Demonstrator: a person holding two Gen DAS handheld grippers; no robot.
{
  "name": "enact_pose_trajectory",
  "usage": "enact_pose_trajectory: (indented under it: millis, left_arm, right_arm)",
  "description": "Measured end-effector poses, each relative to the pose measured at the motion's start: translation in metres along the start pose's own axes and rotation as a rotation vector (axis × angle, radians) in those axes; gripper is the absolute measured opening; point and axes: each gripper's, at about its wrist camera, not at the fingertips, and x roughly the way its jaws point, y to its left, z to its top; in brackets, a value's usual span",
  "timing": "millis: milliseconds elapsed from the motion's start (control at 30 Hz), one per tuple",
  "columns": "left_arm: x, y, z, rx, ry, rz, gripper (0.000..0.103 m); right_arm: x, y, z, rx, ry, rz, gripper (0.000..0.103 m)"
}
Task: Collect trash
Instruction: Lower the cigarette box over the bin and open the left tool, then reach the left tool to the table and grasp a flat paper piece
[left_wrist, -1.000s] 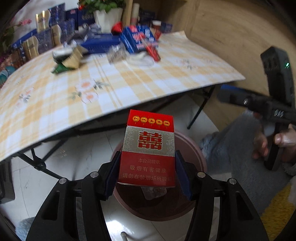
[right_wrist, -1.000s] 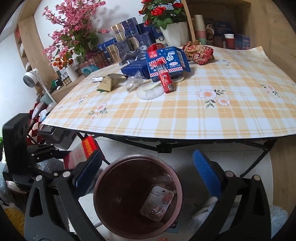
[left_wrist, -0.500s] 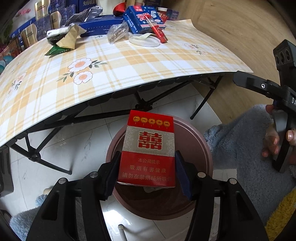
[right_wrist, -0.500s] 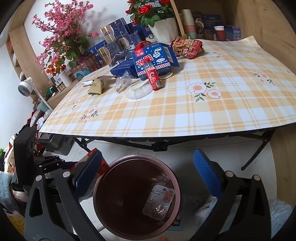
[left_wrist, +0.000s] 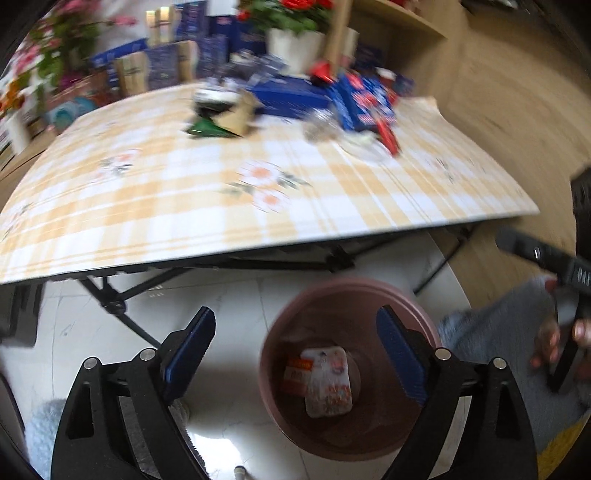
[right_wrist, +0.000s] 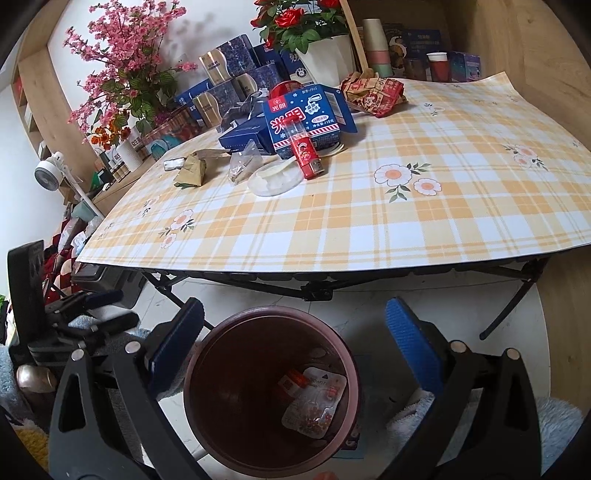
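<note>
The left hand-held gripper hangs above the floor beside a brown waste bin; its jaws have just been opening and now stand wide apart with nothing between the blue pads. A red cigarette pack lies at the bottom of the bin, partly under a clear plastic blister wrapper; the right wrist view shows the same pack and wrapper inside the bin. The right hand-held gripper is held over the bin's mouth, its jaws likewise spread and empty. Behind the bin stands a folding tabletop covered with a yellow plaid, flower-printed cloth. On it remain a blue carton, a red lighter leaning against it, a white plastic lid, a crumpled clear wrapper, a brown crumpled paper bag and a red crumpled wrapper. A person's hand, in a grey sleeve, grips the other tool at the right edge of the blurred left wrist view.
</note>
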Motion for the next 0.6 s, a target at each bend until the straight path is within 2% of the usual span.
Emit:
enact_pose_trajectory:
  millis: [200,600]
  left_arm:
    - [-0.011,0.023,0.005,-0.122,-0.053,0.046,0.088]
    - [-0.023,0.039,0.005,-0.187,-0.102,0.069,0.090]
  right_arm:
    - [-0.001,0.002,0.000,-0.015,-0.006,-0.017,0.097]
    - [-0.003,0.002,0.002,-0.006,-0.006,-0.053,0.097]
